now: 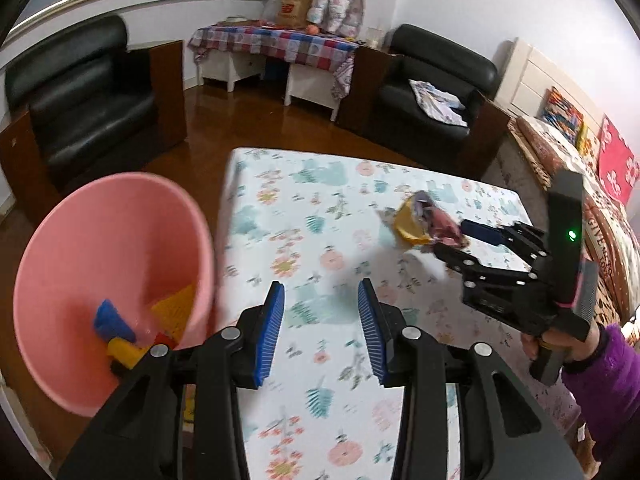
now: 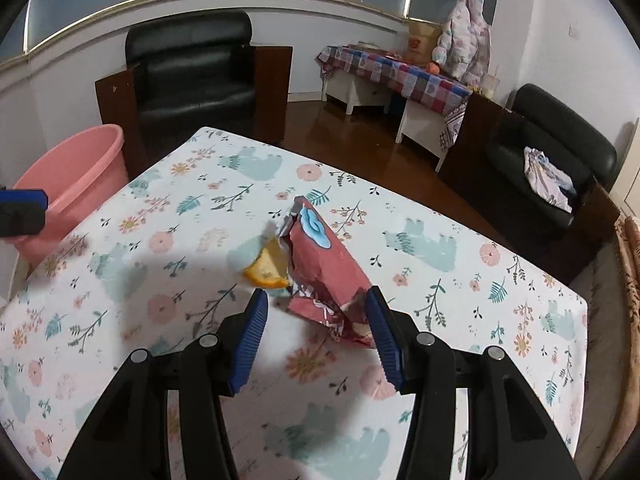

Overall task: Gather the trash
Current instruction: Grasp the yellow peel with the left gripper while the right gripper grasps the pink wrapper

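Observation:
A red snack bag (image 2: 328,272) lies crumpled on the flowered tablecloth (image 2: 160,320), with a yellow-orange scrap (image 2: 268,268) touching its left side. My right gripper (image 2: 316,336) is open around the bag's near end: the right pad is at its edge and the left pad stands clear. From the left wrist view, the right gripper (image 1: 460,240) reaches the bag (image 1: 436,220) and the yellow scrap (image 1: 408,226) from the right. My left gripper (image 1: 322,332) is open and empty above the table's left part. Beside it stands a pink bucket (image 1: 100,240) with blue, yellow and red trash inside.
The bucket (image 2: 72,184) stands off the table's left edge on the wooden floor (image 1: 248,120). Black armchairs (image 1: 88,100) (image 1: 432,92) and a low bench with a checked cloth (image 1: 280,44) line the far wall. A hand in a purple sleeve (image 1: 600,368) holds the right gripper.

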Available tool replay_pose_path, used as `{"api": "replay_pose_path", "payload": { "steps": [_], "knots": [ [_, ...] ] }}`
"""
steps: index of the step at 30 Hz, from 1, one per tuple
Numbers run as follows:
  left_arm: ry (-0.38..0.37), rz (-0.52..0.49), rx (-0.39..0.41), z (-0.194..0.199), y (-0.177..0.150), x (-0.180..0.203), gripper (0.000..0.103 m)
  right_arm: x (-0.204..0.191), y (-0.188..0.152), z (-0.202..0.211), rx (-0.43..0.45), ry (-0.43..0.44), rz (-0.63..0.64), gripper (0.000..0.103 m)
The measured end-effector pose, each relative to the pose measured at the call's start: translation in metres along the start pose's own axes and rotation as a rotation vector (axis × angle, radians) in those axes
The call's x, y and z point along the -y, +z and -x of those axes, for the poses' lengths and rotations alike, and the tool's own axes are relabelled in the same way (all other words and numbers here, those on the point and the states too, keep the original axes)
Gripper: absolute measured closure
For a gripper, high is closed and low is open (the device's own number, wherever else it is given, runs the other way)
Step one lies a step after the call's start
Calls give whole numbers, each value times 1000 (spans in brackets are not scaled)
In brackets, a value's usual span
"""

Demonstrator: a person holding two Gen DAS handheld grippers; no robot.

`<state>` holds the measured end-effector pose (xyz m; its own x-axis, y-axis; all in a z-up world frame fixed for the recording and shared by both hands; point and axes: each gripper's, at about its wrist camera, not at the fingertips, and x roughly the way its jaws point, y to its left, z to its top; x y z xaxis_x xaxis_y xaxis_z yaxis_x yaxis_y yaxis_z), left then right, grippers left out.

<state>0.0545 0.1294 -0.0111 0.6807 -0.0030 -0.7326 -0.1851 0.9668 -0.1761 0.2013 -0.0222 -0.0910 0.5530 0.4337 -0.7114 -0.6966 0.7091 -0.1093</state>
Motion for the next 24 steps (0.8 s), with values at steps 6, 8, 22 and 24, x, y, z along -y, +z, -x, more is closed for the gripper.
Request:
{"api": "replay_pose_path", "payload": {
  "steps": [6,8,22,24],
  "knots": [
    [-36,-53,-4,-20,10,29,65,23,3,-7,-25,46,-110,77],
    [-54,-55,-12,-28,14,38,65,33,0,-2,-19,72,-176,81],
    [-36,-78,-31,-94,43,79,65,73,-46,67,53,202,-570,91],
    [-35,-112,-28,-103,50,81,65,74,-53,71,51,208,-585,91]
  ]
}}
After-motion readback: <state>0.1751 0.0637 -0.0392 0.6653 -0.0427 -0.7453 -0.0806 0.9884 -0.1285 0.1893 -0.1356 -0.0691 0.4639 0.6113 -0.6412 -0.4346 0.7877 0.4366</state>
